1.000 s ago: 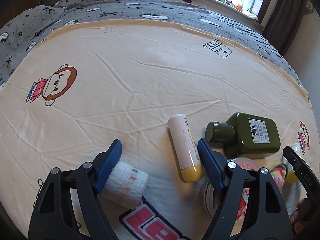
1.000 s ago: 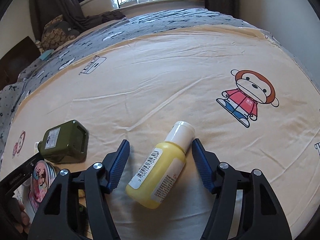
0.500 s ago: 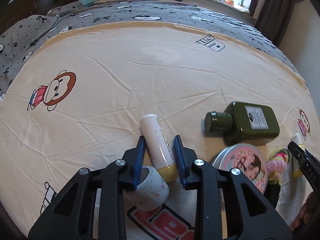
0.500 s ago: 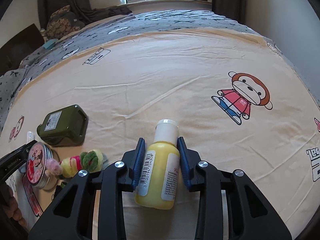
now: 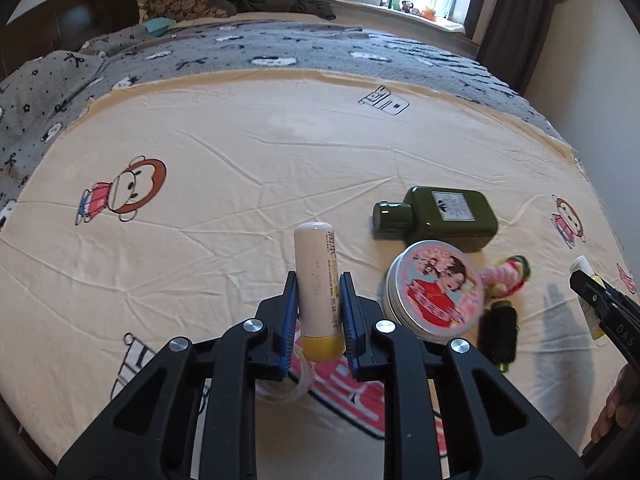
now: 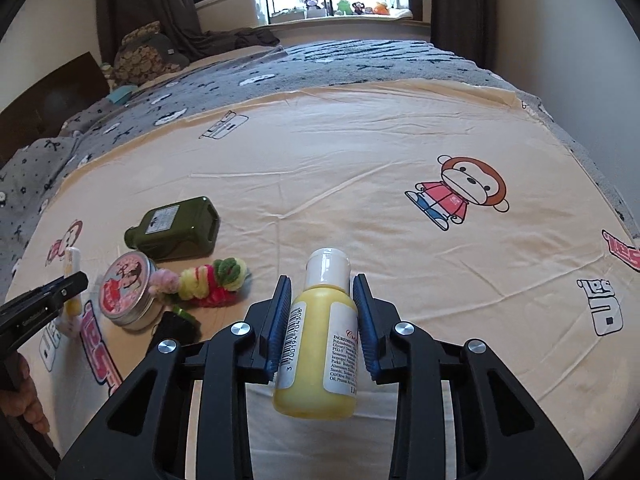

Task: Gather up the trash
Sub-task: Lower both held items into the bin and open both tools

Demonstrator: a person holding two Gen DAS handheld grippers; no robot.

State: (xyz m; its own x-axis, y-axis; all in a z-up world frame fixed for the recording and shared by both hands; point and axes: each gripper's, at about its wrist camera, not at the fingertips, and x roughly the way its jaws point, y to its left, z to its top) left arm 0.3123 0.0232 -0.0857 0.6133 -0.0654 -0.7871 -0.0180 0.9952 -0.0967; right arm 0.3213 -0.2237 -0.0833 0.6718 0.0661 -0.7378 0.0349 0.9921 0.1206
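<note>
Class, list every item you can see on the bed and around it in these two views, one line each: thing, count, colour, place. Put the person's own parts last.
lip balm tube: 1, cream with yellow end, held in left gripper
squeeze bottle: 1, yellow with white cap, held in right gripper
flask bottle: 1, dark green, lying on sheet
round tin: 1, pink lid, in front of flask bottle
pipe-cleaner bundle: 1, pink, yellow, red, green, beside tin
black spool: 1, black, near tin
tape roll: 1, clear, under left gripper
sheet: 1, cream, cartoon monkeys
blanket: 1, grey patterned, behind sheet
left gripper: 1, black, blue fingers
right gripper: 1, black, blue fingers
</note>
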